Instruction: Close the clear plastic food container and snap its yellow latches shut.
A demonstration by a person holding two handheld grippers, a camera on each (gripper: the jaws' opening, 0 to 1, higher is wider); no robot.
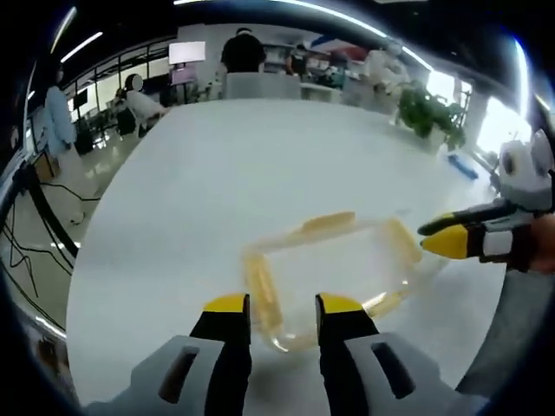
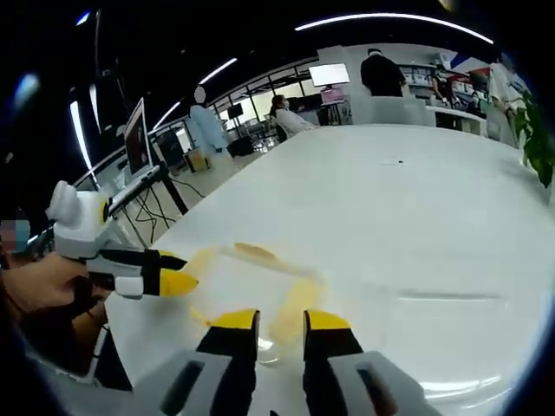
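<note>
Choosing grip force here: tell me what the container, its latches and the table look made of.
Container: clear, glossy, likely thin plastic; the table shows through it.
Latches: translucent yellow, probably plastic, smooth strips along the rim.
Table: white, smooth, faintly reflective; laminate or similar, cannot tell.
Both hand-held grippers, left and right, hover open nearby.

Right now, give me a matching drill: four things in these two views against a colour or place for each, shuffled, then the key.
Things:
1. food container
2. table
3. potted plant
4. right hand-held gripper

Descriptions:
A. green, at the table's far edge
B. white, broad top
C. clear, with yellow latches on its sides
D. yellow-tipped, by one end of the container

Pairs: 1-C, 2-B, 3-A, 4-D
</note>
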